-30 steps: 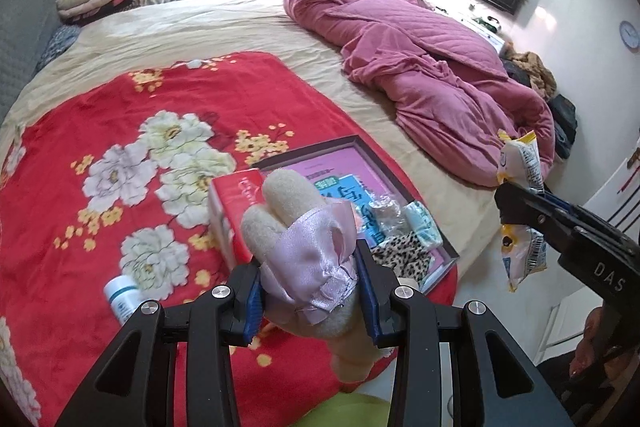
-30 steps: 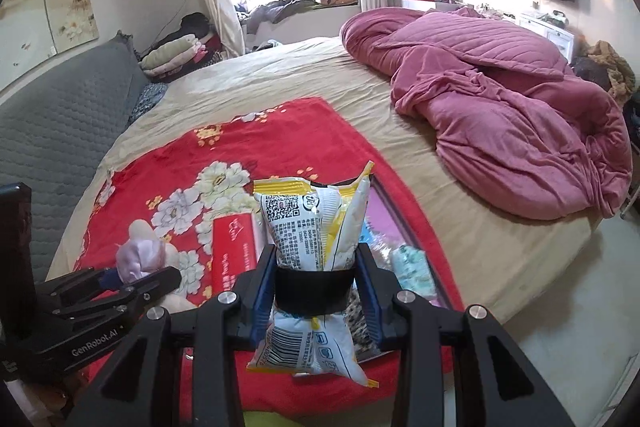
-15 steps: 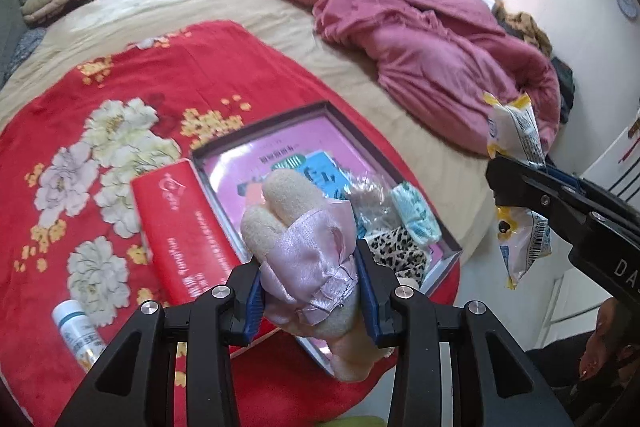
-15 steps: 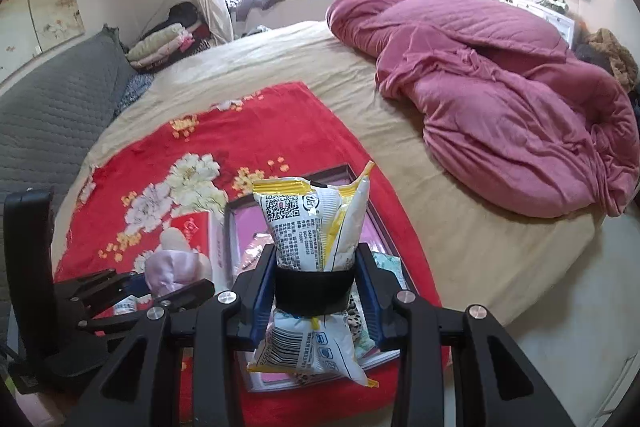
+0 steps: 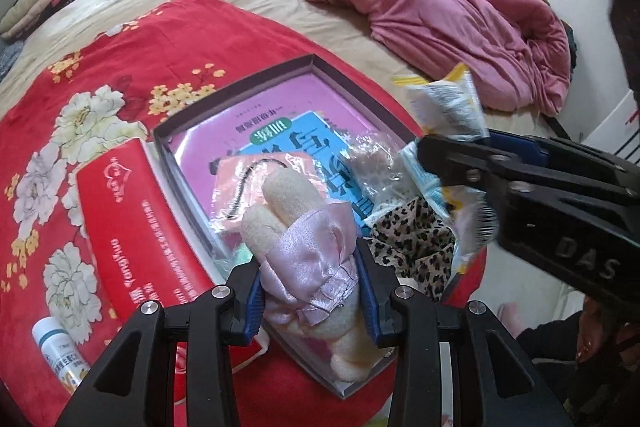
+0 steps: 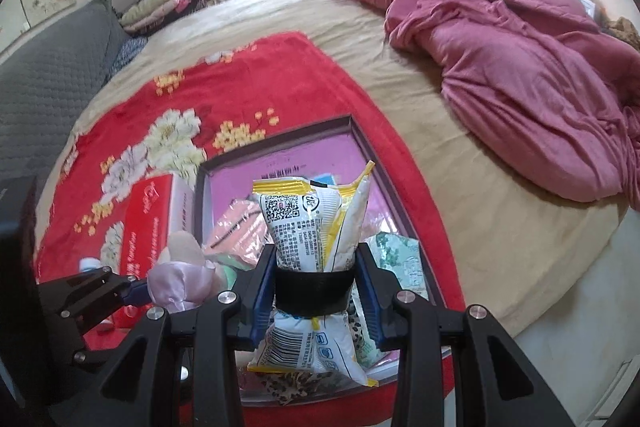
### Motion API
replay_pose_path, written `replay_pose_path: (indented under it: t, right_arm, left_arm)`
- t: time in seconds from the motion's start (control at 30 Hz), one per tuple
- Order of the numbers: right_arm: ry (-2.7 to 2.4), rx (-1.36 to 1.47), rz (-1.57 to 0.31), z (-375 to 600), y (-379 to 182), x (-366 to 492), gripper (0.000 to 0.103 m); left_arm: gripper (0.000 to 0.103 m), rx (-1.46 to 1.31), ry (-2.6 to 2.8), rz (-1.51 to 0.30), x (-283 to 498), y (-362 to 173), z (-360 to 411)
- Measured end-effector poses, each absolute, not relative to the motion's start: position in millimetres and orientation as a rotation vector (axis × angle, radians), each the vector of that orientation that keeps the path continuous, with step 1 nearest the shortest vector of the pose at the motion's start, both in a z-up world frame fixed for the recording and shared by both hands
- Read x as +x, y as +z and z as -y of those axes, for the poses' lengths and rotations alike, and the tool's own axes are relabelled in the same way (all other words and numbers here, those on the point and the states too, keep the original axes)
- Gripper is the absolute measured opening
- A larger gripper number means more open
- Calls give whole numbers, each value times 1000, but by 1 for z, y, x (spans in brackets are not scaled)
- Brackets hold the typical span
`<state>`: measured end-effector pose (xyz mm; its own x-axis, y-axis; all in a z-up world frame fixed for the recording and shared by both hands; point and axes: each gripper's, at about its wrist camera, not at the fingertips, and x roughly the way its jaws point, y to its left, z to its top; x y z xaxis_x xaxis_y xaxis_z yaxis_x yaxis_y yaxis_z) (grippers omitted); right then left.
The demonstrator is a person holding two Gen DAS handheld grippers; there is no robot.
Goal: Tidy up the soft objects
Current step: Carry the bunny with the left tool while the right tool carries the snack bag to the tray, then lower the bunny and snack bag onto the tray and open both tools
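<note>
The plush toy [image 5: 304, 247] in its lilac satin dress sits clamped between the pads of my left gripper [image 5: 310, 291], its long axis running along the fingers, pale ears pointing away from me and feet hanging back toward the wrist. Straight ahead of it and below lies the open dark-rimmed box [image 5: 236, 95], already holding a pink booklet, a clear packet and a leopard-print cloth [image 5: 416, 239]; the toy hangs over the box's near corner, so I judge the drop is mostly downward with a little reach forward. My right gripper [image 6: 316, 283] is squeezed on the waist of the snack bag [image 6: 312, 223], which stands upright between the fingers, its top over the box's middle and its tail hanging above the near rim [image 6: 404, 219]. In the left view the right tool crosses in from the right, close beside the toy, so both hands crowd the same near end. The left looks nearer an empty patch. Beside the box on the red floral blanket [image 5: 168, 39] lies a red carton [image 5: 124, 211], touching the box's left wall.
</note>
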<state>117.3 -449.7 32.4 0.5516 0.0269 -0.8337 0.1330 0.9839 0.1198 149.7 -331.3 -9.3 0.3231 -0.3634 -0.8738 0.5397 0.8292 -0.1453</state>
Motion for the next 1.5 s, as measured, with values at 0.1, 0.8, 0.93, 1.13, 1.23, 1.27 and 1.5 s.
replay_pose_path:
  t: [0.1, 0.8, 0.93, 1.13, 1.23, 1.27, 1.5]
  right_arm:
    - [-47, 185, -1020, 451, 21, 125, 38]
    - [-36, 168, -1107, 448, -25, 152, 38]
    - [-36, 172, -1111, 448, -31, 152, 38]
    - [-39, 182, -1092, 452, -27, 147, 38]
    - [-48, 172, -1095, 455, -27, 146, 38]
    - [-46, 173, -1101, 456, -29, 146, 38]
    - [-46, 149, -1108, 453, -38, 152, 40]
  left_arm:
    - [41, 202, -605, -1105, 150, -16, 337]
    - [42, 188, -608, -1122, 155, -34, 335]
    - [42, 180, -612, -1120, 156, -34, 333]
    - [42, 167, -618, -1119, 156, -35, 332]
    - [42, 163, -623, -1118, 156, -35, 332]
    - [42, 163, -621, -1118, 156, -35, 332]
    - [42, 161, -620, -1115, 156, -36, 332]
